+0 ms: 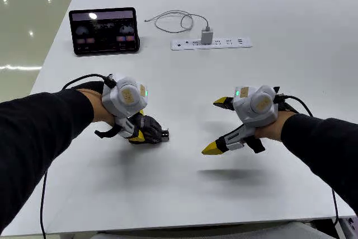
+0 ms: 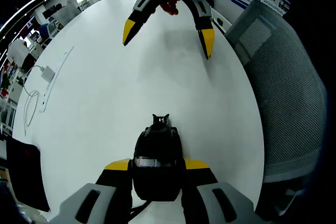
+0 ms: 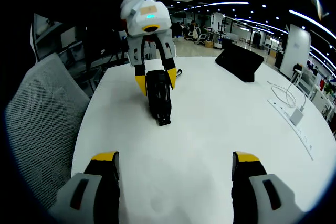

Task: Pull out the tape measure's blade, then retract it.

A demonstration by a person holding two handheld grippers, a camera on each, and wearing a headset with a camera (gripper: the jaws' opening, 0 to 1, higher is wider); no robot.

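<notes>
Your left tongs clamped the rounded, glossy black tape measure, down on the smooth white worktop. Your right tongs gaped wide, well to the tape measure's right, gripping nothing. The left gripper view gave you its small end hook, facing the right tongs.

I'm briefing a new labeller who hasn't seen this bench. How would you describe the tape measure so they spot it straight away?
On the white table, look to the near left side, well in front of the tablet and the power strip. There the left gripper is shut on the tape measure: a small dark, rounded case between yellow-tipped jaws, the one item being held.
</notes>
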